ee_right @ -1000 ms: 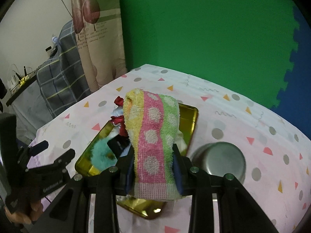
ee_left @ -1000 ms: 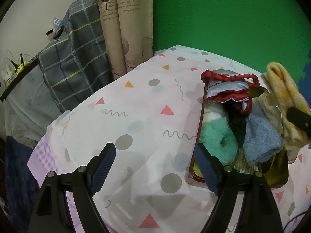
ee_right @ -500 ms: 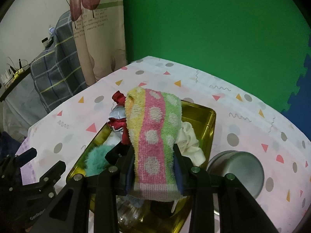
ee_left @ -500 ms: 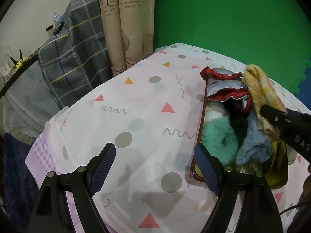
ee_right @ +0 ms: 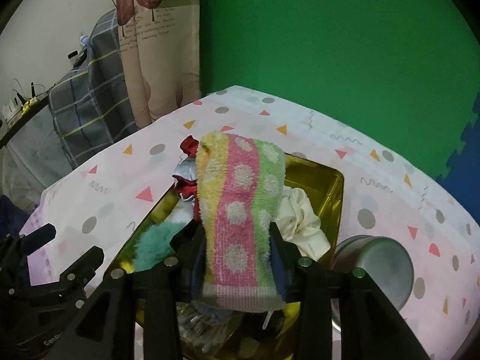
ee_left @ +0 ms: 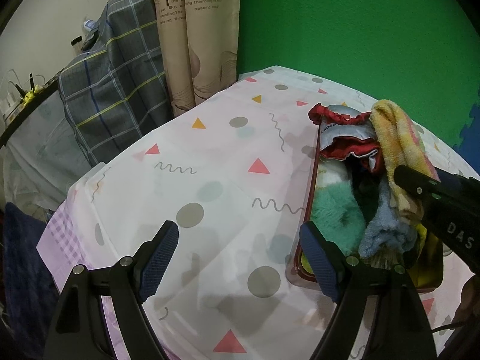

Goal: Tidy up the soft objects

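Note:
My right gripper [ee_right: 237, 258] is shut on a striped towel [ee_right: 240, 207] with yellow, pink and green bands and white dots. It holds the towel over a gold tin tray [ee_right: 330, 180]. The tray holds a teal fluffy scrunchie [ee_right: 153, 243], a red and grey cloth [ee_right: 186, 177] and a cream cloth [ee_right: 300, 219]. In the left wrist view the towel [ee_left: 396, 138] hangs over the tray [ee_left: 432, 279] above a blue cloth [ee_left: 384, 225]. My left gripper [ee_left: 240, 258] is open and empty over the tablecloth, left of the tray.
A steel bowl [ee_right: 378, 267] stands right of the tray. The table [ee_left: 210, 186] has a pink patterned cloth and its edge falls off at the left. A plaid cloth [ee_left: 114, 90] and curtain [ee_left: 198, 45] stand behind, with a green wall [ee_left: 345, 24].
My right gripper has moved with the towel further over the tray, toward its left side. The left gripper has stayed almost still and open.

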`<act>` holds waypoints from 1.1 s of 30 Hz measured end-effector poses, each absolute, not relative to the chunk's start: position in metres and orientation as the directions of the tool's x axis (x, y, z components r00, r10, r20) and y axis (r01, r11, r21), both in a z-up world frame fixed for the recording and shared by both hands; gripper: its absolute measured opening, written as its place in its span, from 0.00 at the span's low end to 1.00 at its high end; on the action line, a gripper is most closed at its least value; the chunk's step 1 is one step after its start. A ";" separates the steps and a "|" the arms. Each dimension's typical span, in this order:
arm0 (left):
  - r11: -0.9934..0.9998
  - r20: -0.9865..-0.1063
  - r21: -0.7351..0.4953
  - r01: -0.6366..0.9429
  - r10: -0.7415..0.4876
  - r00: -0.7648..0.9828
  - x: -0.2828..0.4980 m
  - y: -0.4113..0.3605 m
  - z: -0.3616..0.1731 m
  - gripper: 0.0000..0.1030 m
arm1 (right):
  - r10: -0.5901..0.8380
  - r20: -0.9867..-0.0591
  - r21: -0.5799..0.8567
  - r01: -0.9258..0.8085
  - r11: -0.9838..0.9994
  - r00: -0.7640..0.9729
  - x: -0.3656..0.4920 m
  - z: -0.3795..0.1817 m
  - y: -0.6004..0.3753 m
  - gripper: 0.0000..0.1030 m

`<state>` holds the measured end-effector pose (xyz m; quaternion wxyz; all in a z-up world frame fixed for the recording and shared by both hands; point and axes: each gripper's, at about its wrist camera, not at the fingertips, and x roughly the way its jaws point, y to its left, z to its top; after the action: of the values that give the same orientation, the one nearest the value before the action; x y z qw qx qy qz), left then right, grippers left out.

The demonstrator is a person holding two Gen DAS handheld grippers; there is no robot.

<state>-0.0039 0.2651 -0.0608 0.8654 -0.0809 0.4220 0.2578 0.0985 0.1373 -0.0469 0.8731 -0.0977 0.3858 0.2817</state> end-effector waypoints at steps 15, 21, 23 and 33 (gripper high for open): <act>0.862 -0.764 0.078 -0.501 0.374 0.525 -0.003 0.257 -0.059 0.81 | 0.440 -0.662 0.035 -0.562 0.827 0.607 0.062 -0.016 0.111 0.53; 0.869 -0.760 0.079 -0.489 0.370 0.534 -0.004 0.251 -0.056 0.81 | 0.439 -0.664 0.055 -0.546 0.836 0.605 0.046 -0.017 0.092 0.54; 0.872 -0.760 0.079 -0.483 0.366 0.537 -0.004 0.248 -0.056 0.81 | 0.436 -0.664 0.065 -0.533 0.844 0.608 0.039 -0.018 0.083 0.55; 0.894 -0.758 0.082 -0.440 0.343 0.554 -0.003 0.236 -0.054 0.82 | 0.377 -0.701 0.074 -0.465 0.882 0.606 0.014 -0.034 0.056 0.58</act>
<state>-0.0030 0.2358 -0.0543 0.8796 -0.0586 0.4163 0.2225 0.0137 0.0560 -0.0343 0.8941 -0.0579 0.3765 0.2354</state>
